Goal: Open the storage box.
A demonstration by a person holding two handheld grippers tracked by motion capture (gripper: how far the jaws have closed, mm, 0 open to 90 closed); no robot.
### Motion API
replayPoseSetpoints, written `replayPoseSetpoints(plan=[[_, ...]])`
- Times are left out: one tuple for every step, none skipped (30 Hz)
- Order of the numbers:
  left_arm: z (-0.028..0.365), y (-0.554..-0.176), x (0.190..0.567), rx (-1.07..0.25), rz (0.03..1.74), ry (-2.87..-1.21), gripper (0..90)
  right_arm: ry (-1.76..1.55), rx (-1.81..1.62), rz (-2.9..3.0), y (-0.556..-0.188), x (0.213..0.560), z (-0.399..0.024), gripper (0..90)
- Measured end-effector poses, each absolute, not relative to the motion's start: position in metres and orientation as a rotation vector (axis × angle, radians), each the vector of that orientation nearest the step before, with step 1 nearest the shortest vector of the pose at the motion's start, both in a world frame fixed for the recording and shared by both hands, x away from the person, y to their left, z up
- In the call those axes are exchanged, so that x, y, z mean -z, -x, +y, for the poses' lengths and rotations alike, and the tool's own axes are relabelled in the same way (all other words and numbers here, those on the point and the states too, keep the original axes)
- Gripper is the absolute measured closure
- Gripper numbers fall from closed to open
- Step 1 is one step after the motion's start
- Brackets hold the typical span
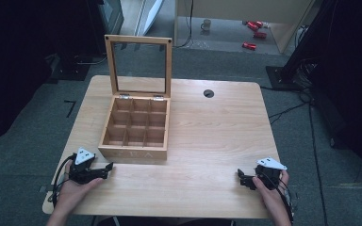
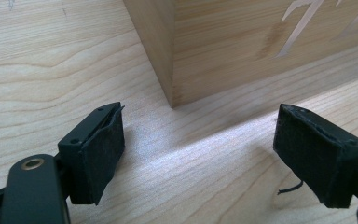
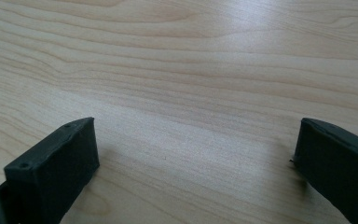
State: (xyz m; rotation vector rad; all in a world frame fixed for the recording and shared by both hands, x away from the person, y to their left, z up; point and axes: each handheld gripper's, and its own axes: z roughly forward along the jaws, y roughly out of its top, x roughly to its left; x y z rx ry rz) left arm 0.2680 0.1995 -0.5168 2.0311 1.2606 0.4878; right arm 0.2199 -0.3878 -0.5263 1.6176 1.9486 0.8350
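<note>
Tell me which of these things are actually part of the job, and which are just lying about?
Part of the job:
- wooden tea box, lid up, compartments empty
- left gripper, jaws open, close to the box's corner
- right gripper, jaws open over bare table

Lying about:
- mug on the floor
- red cans on the floor

Tea box [image 1: 134,129] on table [image 1: 217,136], left of centre; left tool [image 1: 104,169] just before its front-left corner; right tool [image 1: 243,178] well right.
</note>
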Motion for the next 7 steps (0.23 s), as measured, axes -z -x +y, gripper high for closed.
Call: replayPoseSetpoints(plan=[[0.1995, -0.268, 0.5169, -0.489, 1.26, -2.029, 16.8, -1.619, -0.835, 1.948, -0.22, 0.5262, -0.3877, 0.0], [0.1996, -0.268, 0.5168, -0.487, 1.26, -2.03, 16.8, -1.619, -0.835, 1.947, -0.2202, 0.5263, -0.3877, 0.0], [0.1996, -0.2681, 0.5168, -0.487, 1.26, -2.03, 16.8, -1.617, -0.835, 1.946, -0.2205, 0.5263, -0.3877, 0.0], [0.1996, -0.2681, 0.5168, -0.487, 1.261, -2.031, 16.8, -1.617, -0.834, 1.946, -0.2206, 0.5263, -0.3877, 0.0], [0.1995, -0.2682, 0.5168, -0.49, 1.264, -2.03, 16.8, -1.617, -0.834, 1.946, -0.2206, 0.5263, -0.3877, 0.0], [0.1995, -0.2684, 0.5168, -0.493, 1.267, -2.029, 16.8, -1.617, -0.834, 1.946, -0.2206, 0.5263, -0.3877, 0.0], [0.1995, -0.2686, 0.5168, -0.494, 1.269, -2.029, 16.8, -1.617, -0.834, 1.946, -0.2206, 0.5263, -0.3877, 0.0]])
